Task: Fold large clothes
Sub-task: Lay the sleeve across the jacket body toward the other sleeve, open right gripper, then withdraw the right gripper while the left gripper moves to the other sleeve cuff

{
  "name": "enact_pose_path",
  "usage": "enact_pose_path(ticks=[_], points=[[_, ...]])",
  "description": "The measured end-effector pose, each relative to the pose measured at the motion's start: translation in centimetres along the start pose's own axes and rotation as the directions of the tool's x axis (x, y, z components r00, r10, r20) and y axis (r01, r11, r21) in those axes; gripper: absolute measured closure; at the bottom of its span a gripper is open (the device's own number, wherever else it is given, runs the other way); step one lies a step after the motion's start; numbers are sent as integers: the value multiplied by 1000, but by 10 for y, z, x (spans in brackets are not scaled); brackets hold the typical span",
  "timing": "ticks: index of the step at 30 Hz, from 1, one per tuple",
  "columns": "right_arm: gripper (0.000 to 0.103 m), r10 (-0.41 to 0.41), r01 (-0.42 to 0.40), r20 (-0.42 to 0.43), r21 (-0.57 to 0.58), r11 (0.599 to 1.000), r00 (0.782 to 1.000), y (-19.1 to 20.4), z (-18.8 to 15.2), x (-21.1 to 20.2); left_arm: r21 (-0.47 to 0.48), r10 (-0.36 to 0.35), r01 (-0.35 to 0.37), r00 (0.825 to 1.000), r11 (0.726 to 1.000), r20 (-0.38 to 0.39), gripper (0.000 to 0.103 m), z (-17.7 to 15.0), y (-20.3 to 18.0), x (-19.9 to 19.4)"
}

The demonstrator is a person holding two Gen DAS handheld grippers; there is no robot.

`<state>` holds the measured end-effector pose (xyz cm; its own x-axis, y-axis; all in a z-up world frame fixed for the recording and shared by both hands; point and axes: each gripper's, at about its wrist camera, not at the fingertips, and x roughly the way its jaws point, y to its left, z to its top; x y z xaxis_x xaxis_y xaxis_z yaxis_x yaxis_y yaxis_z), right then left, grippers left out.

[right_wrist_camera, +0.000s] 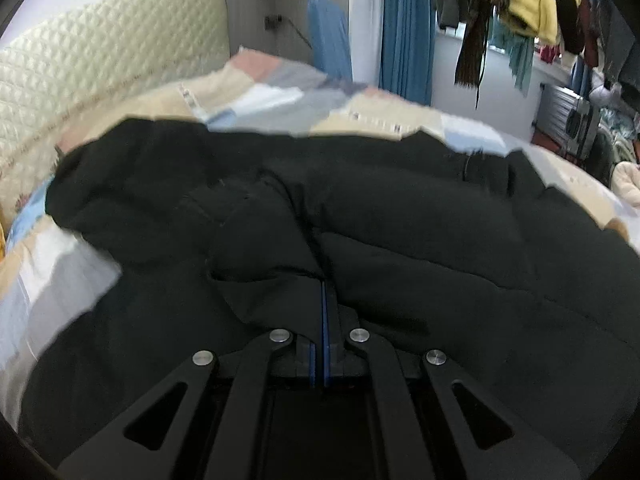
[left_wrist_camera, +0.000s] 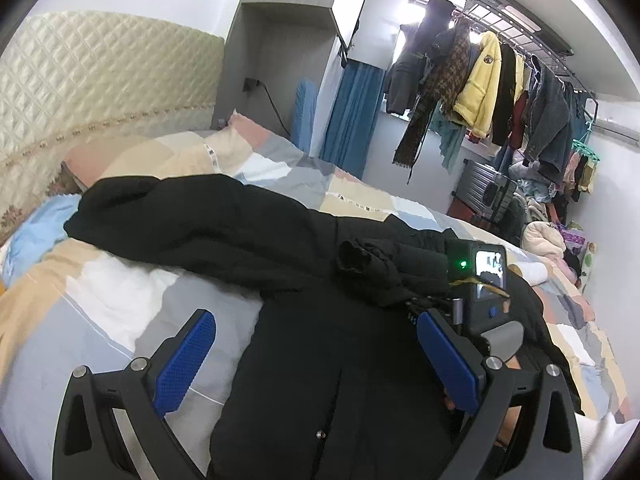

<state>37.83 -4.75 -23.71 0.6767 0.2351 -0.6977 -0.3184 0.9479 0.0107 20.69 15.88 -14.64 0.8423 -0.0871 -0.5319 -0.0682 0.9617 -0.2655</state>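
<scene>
A large black padded coat (left_wrist_camera: 320, 368) lies spread on the patchwork bedspread (left_wrist_camera: 100, 320). One sleeve (left_wrist_camera: 200, 216) stretches left toward the pillows. My left gripper (left_wrist_camera: 316, 328) is open, blue pads wide apart, hovering over the coat's body. The right gripper unit (left_wrist_camera: 480, 276), with a green light, sits to its right, holding a bunched sleeve cuff (left_wrist_camera: 360, 260). In the right wrist view my right gripper (right_wrist_camera: 324, 284) is shut on a fold of the black coat (right_wrist_camera: 400, 240), which fills most of the view.
A quilted cream headboard (left_wrist_camera: 80, 92) stands at the left. A rack of hanging clothes (left_wrist_camera: 500, 92) and a grey suitcase (left_wrist_camera: 488, 192) are at the far right. Blue curtains (left_wrist_camera: 352, 116) hang behind the bed. A heap of clothes (left_wrist_camera: 548, 236) lies by the bed's right side.
</scene>
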Motion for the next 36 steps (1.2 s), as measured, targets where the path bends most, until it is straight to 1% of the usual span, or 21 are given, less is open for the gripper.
enact_pose_path(ticks=[3, 5, 7, 8, 9, 10, 11, 12, 13, 14, 18, 21, 24, 26, 27, 30, 33, 36], points=[[101, 13, -13, -12, 13, 1000, 1000, -3, -6, 2, 2, -2, 2, 1000, 1000, -11, 1, -2, -1, 5], [98, 25, -25, -9, 22, 999, 1000, 1, -3, -1, 1, -4, 4, 1000, 1000, -19, 1, -3, -3, 6], [89, 39, -38, -12, 29, 999, 999, 3, -2, -8, 2, -8, 8, 1000, 1000, -20, 1, -3, -5, 7], [88, 40, -40, -12, 31, 999, 999, 6, -2, -13, 5, -8, 8, 1000, 1000, -19, 1, -4, -6, 6], [83, 40, -40, -14, 37, 999, 999, 8, -4, -18, 12, -3, 3, 1000, 1000, -21, 1, -4, -7, 7], [74, 43, -42, -16, 44, 998, 999, 10, -6, -21, 17, 0, 0, 1000, 1000, -24, 1, -5, -10, 6], [69, 52, -51, -18, 52, 997, 998, 10, -8, -26, 22, 1, 0, 1000, 1000, -27, 1, -5, -11, 6], [53, 57, -56, -14, 56, 997, 998, 11, -10, -33, 26, -1, 2, 1000, 1000, -27, 1, -6, -12, 5], [33, 62, -62, 0, 62, 996, 998, 10, -12, -43, 32, -1, 2, 1000, 999, -25, 1, -6, -14, 3], [27, 69, -71, 23, 73, 995, 997, 9, -12, -54, 39, 0, 0, 1000, 999, -23, 1, -6, -16, 2], [26, 50, -57, 78, 83, 995, 996, -2, -8, -95, 65, 4, -4, 1000, 998, -7, 1, -6, -25, -9], [26, 24, -37, 127, 96, 995, 992, -17, -3, -134, 80, -2, 2, 1000, 997, 3, 1, -6, -32, -18], [26, -13, -6, 184, 103, 995, 983, -32, -1, -180, 104, -4, 2, 1000, 995, 19, 1, -6, -42, -29], [26, -43, 21, 215, 101, 995, 976, -39, -2, -207, 130, -23, 17, 999, 991, 44, 1, -8, -50, -36], [26, -59, 36, 229, 103, 994, 972, -42, -3, -222, 146, -17, 9, 999, 989, 51, 1, -8, -55, -36], [26, -107, 77, 260, 121, 990, 960, -50, -10, -259, 155, -16, 11, 999, 988, 31, 1, -9, -63, -37], [26, -122, 88, 299, 125, 988, 946, -54, -22, -292, 152, -35, 29, 999, 988, 35, 1, -10, -70, -48], [26, -128, 88, 317, 136, 987, 940, -58, -38, -319, 173, -31, 22, 998, 985, 49, 1, -10, -77, -59]])
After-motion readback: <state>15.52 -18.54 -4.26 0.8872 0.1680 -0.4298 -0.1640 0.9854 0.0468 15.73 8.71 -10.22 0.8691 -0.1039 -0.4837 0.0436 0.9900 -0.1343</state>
